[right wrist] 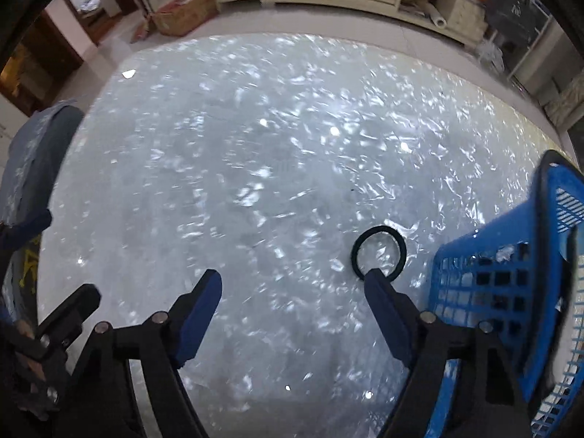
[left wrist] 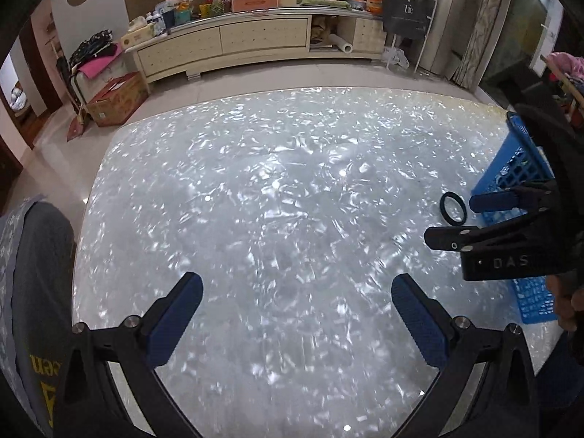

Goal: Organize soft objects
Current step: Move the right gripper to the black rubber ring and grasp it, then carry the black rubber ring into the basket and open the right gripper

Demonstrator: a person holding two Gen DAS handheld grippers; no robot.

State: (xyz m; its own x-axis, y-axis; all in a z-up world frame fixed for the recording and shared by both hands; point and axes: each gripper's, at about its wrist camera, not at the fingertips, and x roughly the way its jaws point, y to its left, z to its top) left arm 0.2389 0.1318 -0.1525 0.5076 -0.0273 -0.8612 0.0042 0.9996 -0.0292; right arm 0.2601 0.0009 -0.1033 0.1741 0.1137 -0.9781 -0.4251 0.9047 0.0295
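Hair tie (right wrist: 379,253), black and looped, lay flat on the table (right wrist: 255,189) toward its right edge, just beside the blue basket (right wrist: 489,292). Right gripper (right wrist: 294,292) hung wide open over the near part of the table, gripping nothing, its right finger (right wrist: 387,314) overlapping the near rim of the tie in the right wrist view; whether it touched, I could not tell. Left gripper (left wrist: 297,314) was spread just as wide above the near edge, empty too. From the left wrist view the right gripper (left wrist: 463,219) came in from the right edge, with the hair tie (left wrist: 453,208) beyond its tips and the basket (left wrist: 518,168) behind it.

What a surface: a glossy silver-white table (left wrist: 277,189), flecked like crushed shell, throwing back ceiling lights. A grey cloth with yellow lettering (left wrist: 33,292) sat off the near left corner.

Past the far edge ran pale floor tile, then a cardboard box (left wrist: 116,100) at left. Farthest back stood a long cream cabinet (left wrist: 233,42), its top crowded with boxes and packets, and a dark bag (left wrist: 405,18) hung on a white rack at right.
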